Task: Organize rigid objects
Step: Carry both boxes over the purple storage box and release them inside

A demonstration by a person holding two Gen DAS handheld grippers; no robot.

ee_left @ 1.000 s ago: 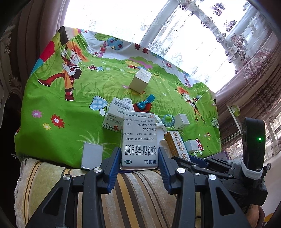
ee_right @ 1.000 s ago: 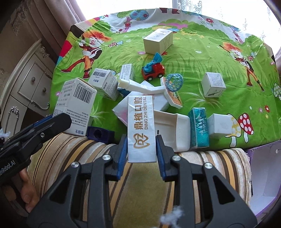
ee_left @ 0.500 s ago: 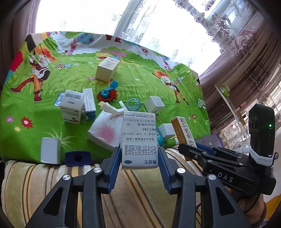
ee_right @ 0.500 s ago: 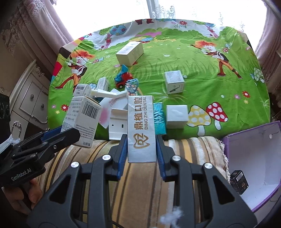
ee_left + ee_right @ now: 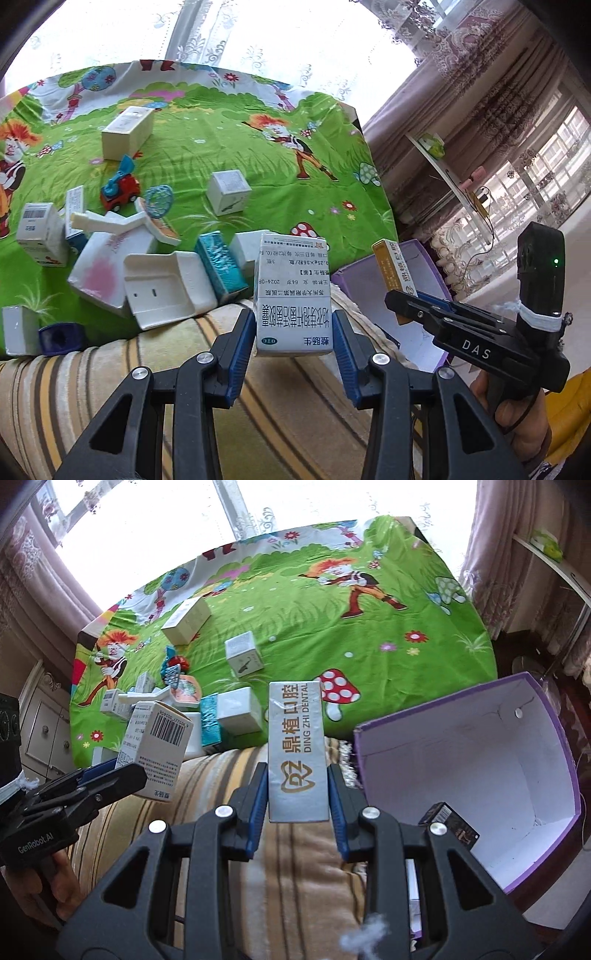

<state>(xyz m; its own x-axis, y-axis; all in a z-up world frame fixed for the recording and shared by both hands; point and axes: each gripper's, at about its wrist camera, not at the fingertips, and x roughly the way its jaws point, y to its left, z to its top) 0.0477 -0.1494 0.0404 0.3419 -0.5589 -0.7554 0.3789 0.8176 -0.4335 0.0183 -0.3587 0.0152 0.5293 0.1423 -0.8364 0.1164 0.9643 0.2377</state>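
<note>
Now that the purple bin (image 5: 480, 760) has swung into the right of frame, we're carrying both loads toward it: left gripper (image 5: 295, 334) clamping the medicine box (image 5: 293, 295), right gripper (image 5: 298, 794) clamping the dental box (image 5: 297, 749), drop-off next.

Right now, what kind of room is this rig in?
Most likely a home living room or bedroom: lace curtains over a bright window, a cartoon-print cloth spread over striped upholstery, and an ornate white cabinet at the side.
</note>
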